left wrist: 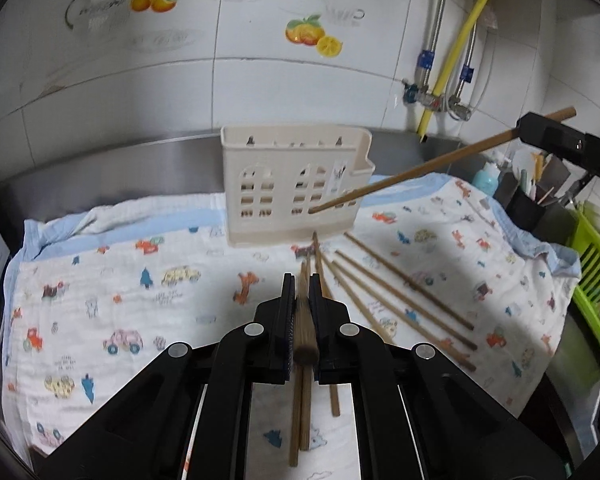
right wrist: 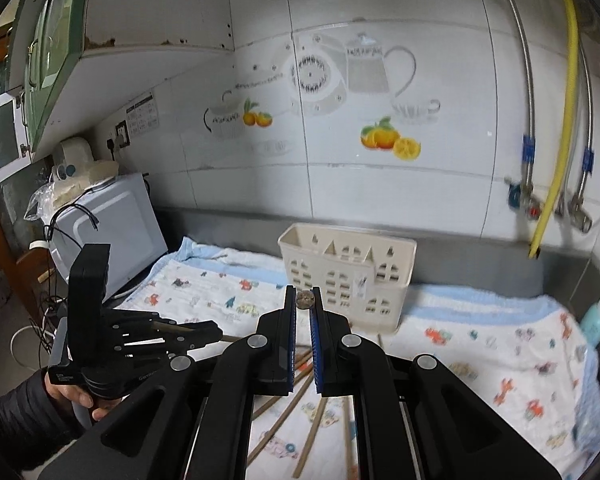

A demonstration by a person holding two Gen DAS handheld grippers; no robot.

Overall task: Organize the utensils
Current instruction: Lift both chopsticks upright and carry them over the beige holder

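A cream plastic utensil holder (left wrist: 296,184) stands upright at the back of a printed cloth (left wrist: 140,280); it also shows in the right wrist view (right wrist: 348,276). My left gripper (left wrist: 301,280) is shut on a brown chopstick (left wrist: 305,328), low over the cloth. My right gripper (right wrist: 303,294) is shut on another chopstick (right wrist: 305,300), seen end-on; in the left wrist view that chopstick (left wrist: 420,168) slants with its tip in front of the holder. Several loose chopsticks (left wrist: 404,300) lie on the cloth.
A microwave (right wrist: 108,232) stands at the left end of the counter. A green rack (left wrist: 588,264), dark containers (left wrist: 528,204) and a blue bottle (right wrist: 598,318) crowd the right end. Pipes and a yellow hose (right wrist: 560,120) run down the tiled wall.
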